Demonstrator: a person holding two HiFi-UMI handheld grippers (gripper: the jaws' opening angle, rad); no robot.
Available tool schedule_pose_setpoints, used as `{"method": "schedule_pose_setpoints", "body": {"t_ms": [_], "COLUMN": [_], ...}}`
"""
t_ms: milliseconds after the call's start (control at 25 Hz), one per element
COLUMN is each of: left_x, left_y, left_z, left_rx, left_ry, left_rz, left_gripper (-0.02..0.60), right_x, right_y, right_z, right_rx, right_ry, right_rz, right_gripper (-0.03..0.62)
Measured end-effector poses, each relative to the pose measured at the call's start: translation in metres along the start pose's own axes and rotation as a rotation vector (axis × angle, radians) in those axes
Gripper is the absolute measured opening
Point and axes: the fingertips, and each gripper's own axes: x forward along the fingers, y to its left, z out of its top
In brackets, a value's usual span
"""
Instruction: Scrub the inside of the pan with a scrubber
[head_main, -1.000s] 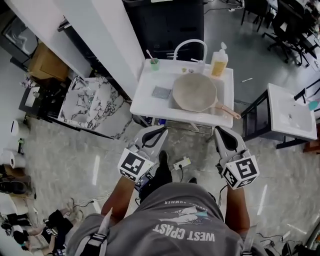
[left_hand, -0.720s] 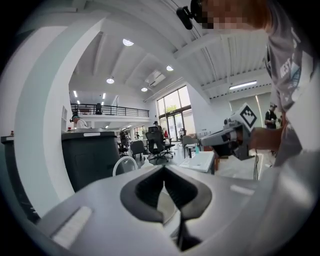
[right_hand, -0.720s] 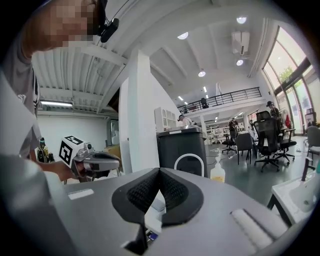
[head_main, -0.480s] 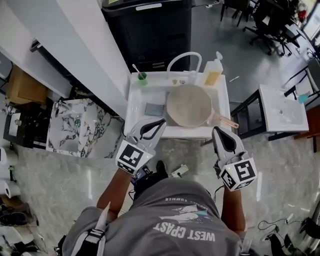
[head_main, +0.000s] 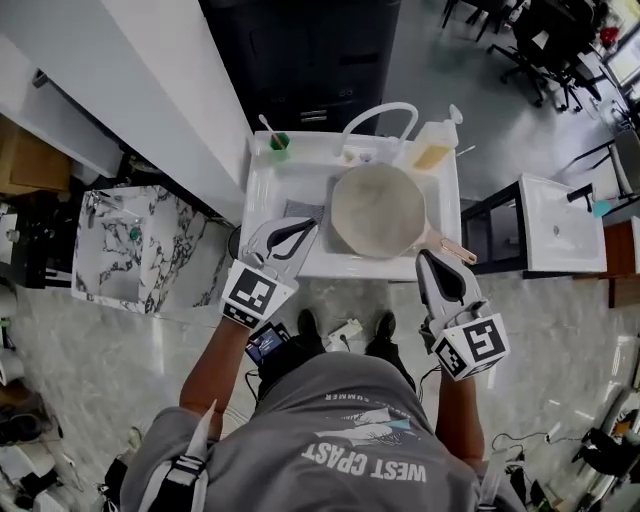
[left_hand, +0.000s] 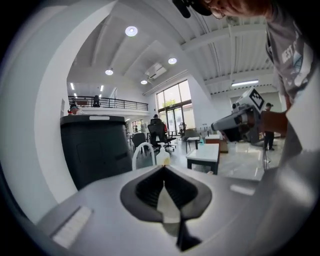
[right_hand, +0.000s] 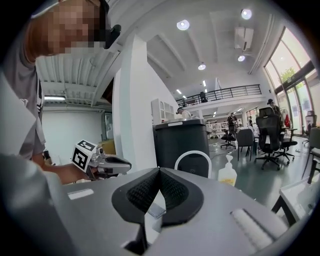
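While both grippers hover near the front edge of the sink (head_main: 262, 215), the approach is in hand: left gripper (head_main: 308, 226) and right gripper (head_main: 424, 257) have jaws closed, empty. The pan (head_main: 378, 210) lies toward the sink's right edge, with the scrubber (head_main: 302, 210) just beside it to the left. Next, the jaws must open over the scrubber.

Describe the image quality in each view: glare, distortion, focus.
Head view: even light, sharp, faint sheen on the floor. Left gripper view: fisheye curvature, black corners, a glaring ceiling light, the near left tool soft. Right gripper view: same curvature, white pillar bowed, windows bright.
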Motion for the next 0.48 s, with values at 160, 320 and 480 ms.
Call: {"method": "schedule_pose_setpoints", "body": {"t_ms": [160,320,480], "left_x": [0.016,0.030,0.046], "left_y": [0.013,0.016,0.023], "left_z": [-0.026,-0.051,-0.083], "left_rx": [0.009,0.017,0.009], "left_ry": [0.076,0.156,0.229], "left_rz": [0.076,0.114,0.124], "left_gripper": [0.003,0.003,0.003], "right_x": [0.020,0.025,0.033], "right_y": [-0.008,-0.027,-0.040], "right_z": [-0.009,-0.023,-0.041], "right_rx": [-0.018,-0.018,-0.001], "right_ry": [0.036,0.083,0.121], "right_rz": [0.099,0.142,0.166], "right_gripper": [0.002,0.002,0.002]}}
